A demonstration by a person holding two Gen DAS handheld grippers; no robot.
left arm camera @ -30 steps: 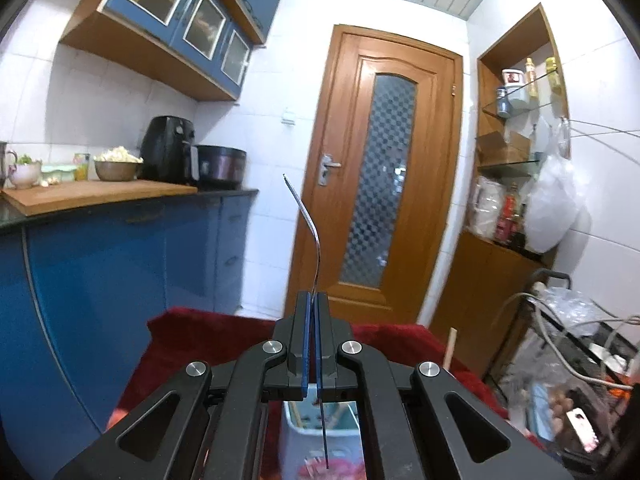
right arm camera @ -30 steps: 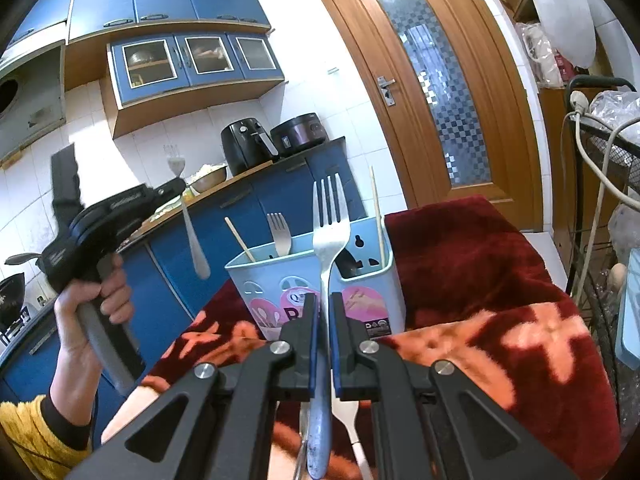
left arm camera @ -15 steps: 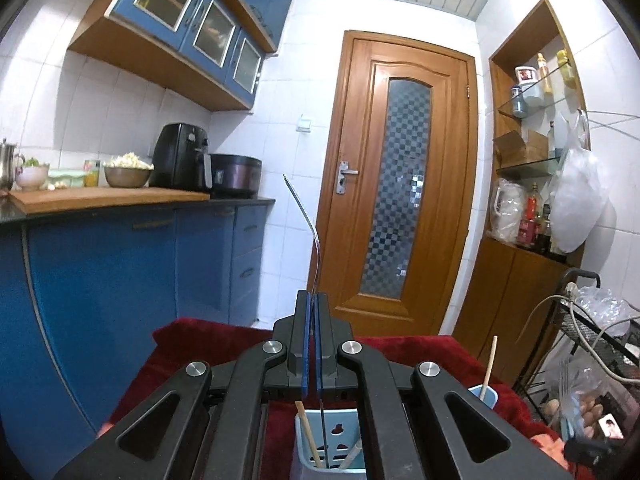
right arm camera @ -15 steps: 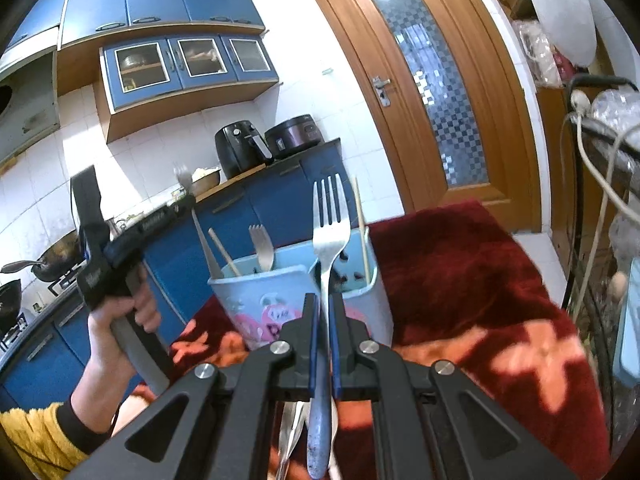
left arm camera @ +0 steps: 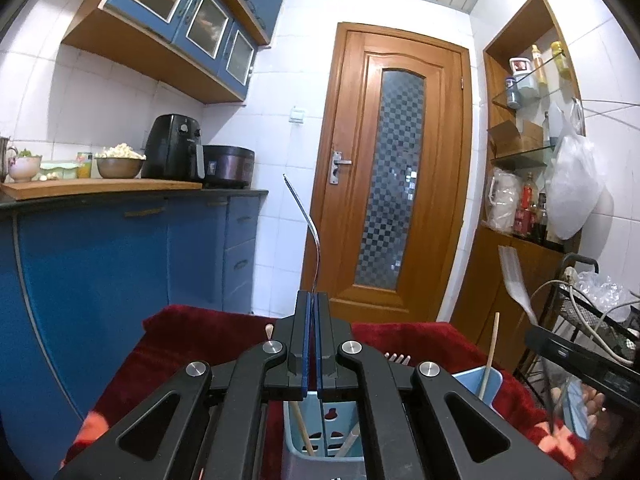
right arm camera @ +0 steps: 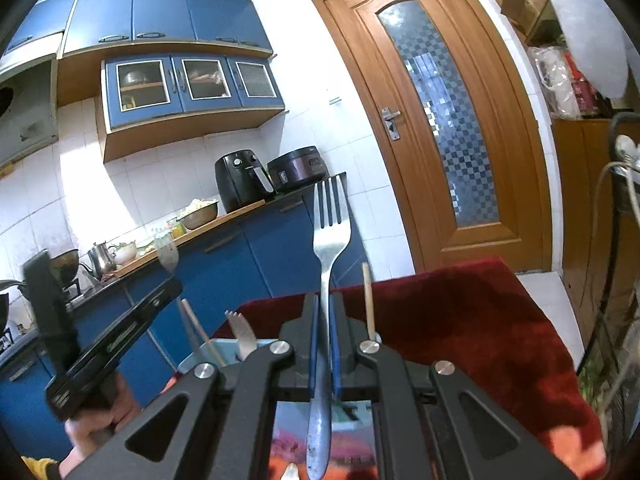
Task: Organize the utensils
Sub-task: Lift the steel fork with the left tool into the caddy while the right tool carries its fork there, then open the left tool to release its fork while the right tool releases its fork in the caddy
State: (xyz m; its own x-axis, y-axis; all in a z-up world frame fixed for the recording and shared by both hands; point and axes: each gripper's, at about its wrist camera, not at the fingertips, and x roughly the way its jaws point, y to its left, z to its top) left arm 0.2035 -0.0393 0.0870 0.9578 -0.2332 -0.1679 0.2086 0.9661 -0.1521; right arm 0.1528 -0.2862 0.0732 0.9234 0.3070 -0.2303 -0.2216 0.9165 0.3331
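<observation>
Now lower, holder (left arm camera: 324, 436) beneath left claw (left arm camera: 313, 340).

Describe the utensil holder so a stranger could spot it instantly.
Find the dark red cloth covering the table in front of the wooden door. On it stands a pale blue plastic utensil holder with cut-out holes in its divider. It is the only container on the cloth, already holding wooden chopsticks and a fork, tines up.
</observation>
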